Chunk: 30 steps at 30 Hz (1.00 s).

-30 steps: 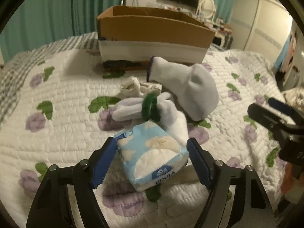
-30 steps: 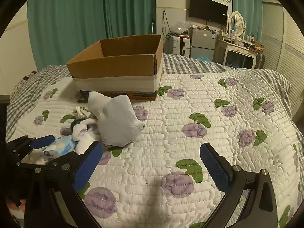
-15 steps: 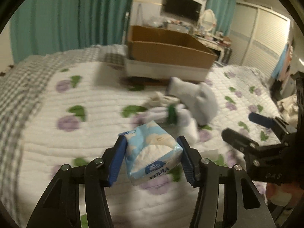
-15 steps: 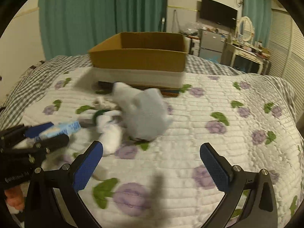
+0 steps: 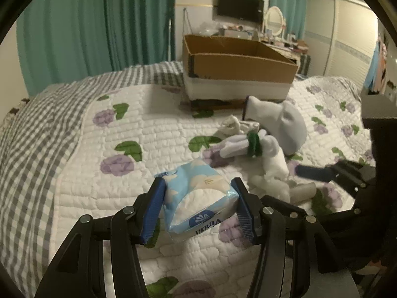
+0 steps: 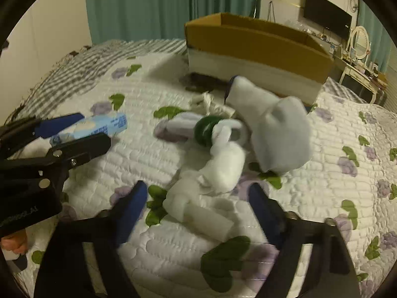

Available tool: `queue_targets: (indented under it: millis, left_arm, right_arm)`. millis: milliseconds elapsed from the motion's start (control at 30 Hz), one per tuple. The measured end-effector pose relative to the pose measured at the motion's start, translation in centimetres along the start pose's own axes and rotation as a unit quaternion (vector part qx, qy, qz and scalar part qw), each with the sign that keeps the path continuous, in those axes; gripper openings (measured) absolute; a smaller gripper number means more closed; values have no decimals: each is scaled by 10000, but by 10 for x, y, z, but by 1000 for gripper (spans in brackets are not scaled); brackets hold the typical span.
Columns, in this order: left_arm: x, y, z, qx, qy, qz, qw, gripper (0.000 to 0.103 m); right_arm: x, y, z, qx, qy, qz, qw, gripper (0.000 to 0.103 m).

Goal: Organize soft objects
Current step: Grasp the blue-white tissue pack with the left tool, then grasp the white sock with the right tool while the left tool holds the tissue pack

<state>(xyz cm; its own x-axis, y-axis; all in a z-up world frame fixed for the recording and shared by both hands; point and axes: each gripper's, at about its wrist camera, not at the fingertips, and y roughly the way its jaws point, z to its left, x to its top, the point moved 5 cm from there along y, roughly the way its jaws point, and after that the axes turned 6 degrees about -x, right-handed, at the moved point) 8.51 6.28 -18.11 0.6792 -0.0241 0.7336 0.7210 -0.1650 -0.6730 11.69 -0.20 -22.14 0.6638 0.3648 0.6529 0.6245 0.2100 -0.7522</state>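
While left tool [image 5: 198,207] pinches tissue pack [image 5: 198,198] lengthwise-forward, right tool [image 6: 198,213] spread.

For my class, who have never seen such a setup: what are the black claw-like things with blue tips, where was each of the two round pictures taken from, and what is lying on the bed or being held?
No robot here: a person holds a two-finger gripper in each hand, and each carries a fisheye camera looking along its fingers, hence the round pictures. In the left camera's view, the left gripper is closed on a blue tissue pack, with the other gripper at the right edge. In the right camera's view, the right gripper is open around a white cloth bundle with a green band; its blurred fingers seem not to touch it. On the floral quilt also lie a grey-white sock and a cardboard box, probably the destination.
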Motion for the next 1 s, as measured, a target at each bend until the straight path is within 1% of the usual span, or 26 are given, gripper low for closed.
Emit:
queue_targets:
  millis: [33, 67, 100, 167, 233, 333, 500, 567, 733, 800, 867, 933, 1000]
  left_arm:
    - [0, 0, 0, 5, 6, 11, 10000, 54]
    - [0, 1, -1, 10, 22, 16, 10000, 54]
    - [0, 1, -1, 8, 40, 9, 10000, 54]
    - [1, 0, -2, 11, 59, -25, 10000, 54]
    - [2, -2, -3, -14, 32, -64, 10000, 54]
    - [3, -7, -5, -104, -43, -127, 9999, 54]
    - [1, -20, -15, 50, 182, -171, 9997, 54]
    - [2, -29, -20, 7, 237, -240, 9994, 54]
    - [9, -47, -31, -110, 194, -327, 9992, 54]
    - [16, -54, -37, -145, 228, -375, 9989, 54]
    - [28, -60, -45, -100, 355, -454, 9983, 54]
    - [44, -64, -52, -9, 430, -563, 9975, 54]
    - [66, -67, -58, -47, 423, -686, 9967, 54]
  right_arm:
    - [-2, 3, 0, 22, 3, 56, 10000, 58]
    - [-4, 6, -1, 72, 36, 147, 9999, 53]
    - [-5, 8, -2, 119, 61, 211, 9997, 52]
    - [-6, 9, -2, 203, 108, 240, 9994, 43]
    - [-6, 4, -2, 364, 139, 204, 9990, 29]
    - [-7, -4, -1, 421, 121, 154, 9989, 26]
    - [-11, -36, -6, 512, 169, -149, 9984, 25]
    - [-7, -50, -9, 514, 213, -296, 9980, 25]
    - [3, -85, -24, 529, 372, -660, 9957, 25]
    - [10, -98, -32, 531, 408, -810, 9945, 25]
    - [19, -108, -41, 548, 462, -939, 9930, 25]
    - [31, -118, -52, 547, 478, -1104, 9912, 25]
    - [49, -128, -63, 507, 436, -1292, 9894, 25]
